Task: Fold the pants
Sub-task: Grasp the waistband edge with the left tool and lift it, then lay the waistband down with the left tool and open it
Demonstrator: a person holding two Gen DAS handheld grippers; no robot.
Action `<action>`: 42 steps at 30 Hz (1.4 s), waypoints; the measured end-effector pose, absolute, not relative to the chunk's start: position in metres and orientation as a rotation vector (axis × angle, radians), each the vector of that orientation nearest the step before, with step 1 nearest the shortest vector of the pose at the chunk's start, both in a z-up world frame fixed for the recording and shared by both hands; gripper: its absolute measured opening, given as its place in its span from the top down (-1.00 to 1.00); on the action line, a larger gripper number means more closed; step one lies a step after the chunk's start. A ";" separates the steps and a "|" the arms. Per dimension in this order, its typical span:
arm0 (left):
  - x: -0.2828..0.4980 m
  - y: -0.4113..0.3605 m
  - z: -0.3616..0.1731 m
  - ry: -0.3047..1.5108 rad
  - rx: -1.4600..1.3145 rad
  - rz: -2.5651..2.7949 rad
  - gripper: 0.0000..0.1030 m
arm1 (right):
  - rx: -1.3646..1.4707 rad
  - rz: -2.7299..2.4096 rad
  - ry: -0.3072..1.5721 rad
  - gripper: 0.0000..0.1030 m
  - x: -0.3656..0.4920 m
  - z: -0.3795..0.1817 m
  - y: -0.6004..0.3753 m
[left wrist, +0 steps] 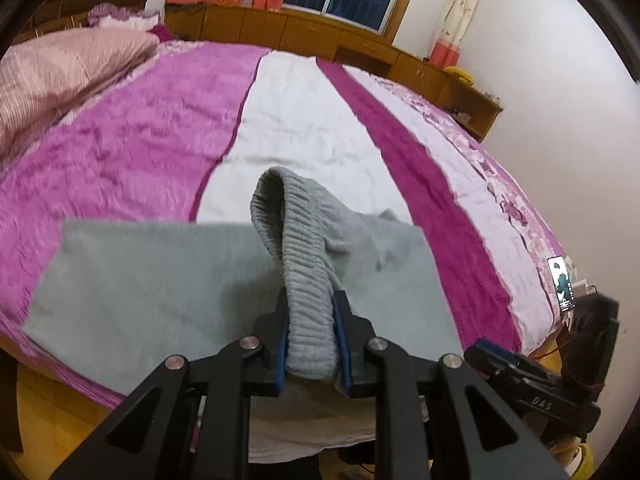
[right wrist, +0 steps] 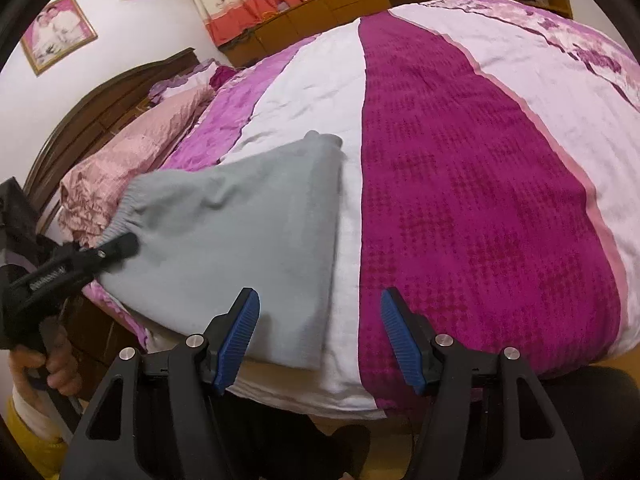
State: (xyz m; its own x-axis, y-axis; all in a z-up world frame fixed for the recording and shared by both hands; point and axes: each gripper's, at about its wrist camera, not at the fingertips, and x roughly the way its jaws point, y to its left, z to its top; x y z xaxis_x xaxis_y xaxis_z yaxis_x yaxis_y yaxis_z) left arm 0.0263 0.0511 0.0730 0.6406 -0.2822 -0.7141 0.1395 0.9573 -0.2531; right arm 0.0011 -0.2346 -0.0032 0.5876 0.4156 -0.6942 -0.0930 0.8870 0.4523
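Grey pants (left wrist: 140,288) lie folded on the bed near its front edge; they also show in the right wrist view (right wrist: 248,232). My left gripper (left wrist: 311,320) is shut on the ribbed elastic waistband (left wrist: 304,280), which is lifted and arches up over the flat part. In the right wrist view the left gripper (right wrist: 120,246) shows at the pants' left edge, pinching the waistband (right wrist: 124,212). My right gripper (right wrist: 320,320) is open and empty, just above the bed's front edge at the pants' near right corner. It shows at the lower right of the left wrist view (left wrist: 492,360).
The bed has a purple, white and magenta striped cover (right wrist: 460,200). A pink quilt (left wrist: 52,80) is piled at the headboard end. Wooden cabinets (left wrist: 320,36) line the far side under a window. A lit phone (left wrist: 562,284) stands at the bed's right edge.
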 end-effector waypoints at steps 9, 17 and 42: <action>0.027 0.075 0.096 0.805 -0.170 -0.223 0.62 | 0.370 0.326 0.895 -0.11 0.001 -0.002 -0.229; 0.029 0.106 0.119 0.765 -0.131 -0.189 0.62 | 0.358 0.326 0.895 -0.11 -0.001 -0.002 -0.227; 0.055 0.240 0.032 0.992 -0.162 -0.024 0.54 | 0.243 0.336 0.939 -0.11 0.003 -0.009 -0.202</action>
